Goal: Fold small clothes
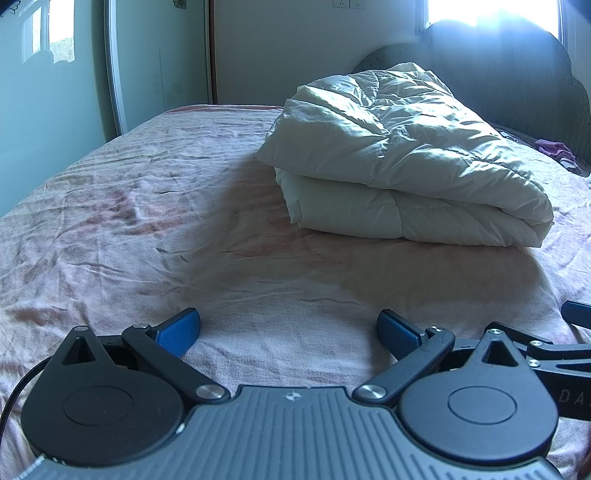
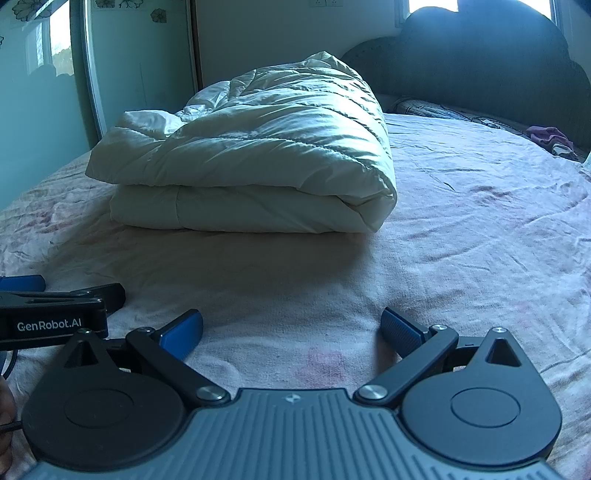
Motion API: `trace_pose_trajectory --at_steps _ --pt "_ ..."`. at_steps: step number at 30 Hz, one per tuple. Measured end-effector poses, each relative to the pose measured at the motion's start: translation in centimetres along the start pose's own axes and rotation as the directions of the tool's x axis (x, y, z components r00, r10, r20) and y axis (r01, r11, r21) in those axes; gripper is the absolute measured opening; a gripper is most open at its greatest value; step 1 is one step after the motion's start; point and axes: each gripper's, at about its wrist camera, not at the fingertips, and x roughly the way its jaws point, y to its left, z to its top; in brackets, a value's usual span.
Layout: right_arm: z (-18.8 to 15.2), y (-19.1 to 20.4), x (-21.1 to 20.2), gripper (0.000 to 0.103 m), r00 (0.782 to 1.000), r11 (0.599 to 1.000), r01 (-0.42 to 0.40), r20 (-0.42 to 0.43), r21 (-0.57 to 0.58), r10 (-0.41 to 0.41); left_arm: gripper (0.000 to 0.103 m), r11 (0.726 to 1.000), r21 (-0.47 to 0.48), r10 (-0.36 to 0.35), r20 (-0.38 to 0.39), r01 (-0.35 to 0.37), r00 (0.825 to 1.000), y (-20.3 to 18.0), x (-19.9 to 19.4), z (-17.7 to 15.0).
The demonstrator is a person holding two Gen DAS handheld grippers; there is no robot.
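1. Nearest the left wrist lens we saw the left gripper, its blue pads spread wide apart and holding nothing, low over the pink sheet.
2. We found the right gripper in the same state in its own view: blue pads spread, nothing between them, low over the same sheet.
3. We noted that the two tools lay side by side: part of the right gripper showed at the right edge of the left view, and the left gripper, marked "GenRobot.AI", showed at the left edge of the right view.
4. Beyond both grippers we saw a white quilt, folded into a thick bundle and resting on the sheet, well apart from the pads; it appeared right of centre in the left view and left of centre in the right view.
5. We located a small purple garment, crumpled, at the far right of the bed near the dark headboard, well apart from both grippers; it also showed in the left view.
6. We saw a bright window above the headboard.
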Motion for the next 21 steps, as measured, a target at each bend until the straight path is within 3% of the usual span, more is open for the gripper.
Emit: trace_pose_trajectory --at_steps 21 --pt "-0.01 -0.04 -0.19 0.103 1.0 1.0 -0.003 0.003 0.006 0.003 0.103 1.0 0.001 0.002 -0.001 -0.002 1.0 -0.08 0.02 0.02"
